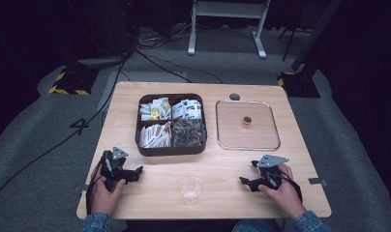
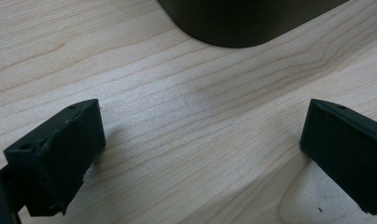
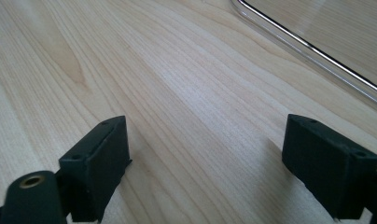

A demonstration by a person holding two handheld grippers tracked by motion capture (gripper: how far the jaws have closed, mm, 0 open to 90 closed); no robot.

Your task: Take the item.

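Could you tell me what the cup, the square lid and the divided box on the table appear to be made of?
The cup looks like clear thin plastic: the wood shows through it. The square lid seems clear acrylic or glass, glossy-edged, with a small brass-coloured knob. The divided box looks dark brown, matte, probably plastic.

cut off: dark box by top edge in left gripper view, clear tray by top and right edges in right gripper view | too small to tell: packets in the box's 4 compartments, gold thing on tray
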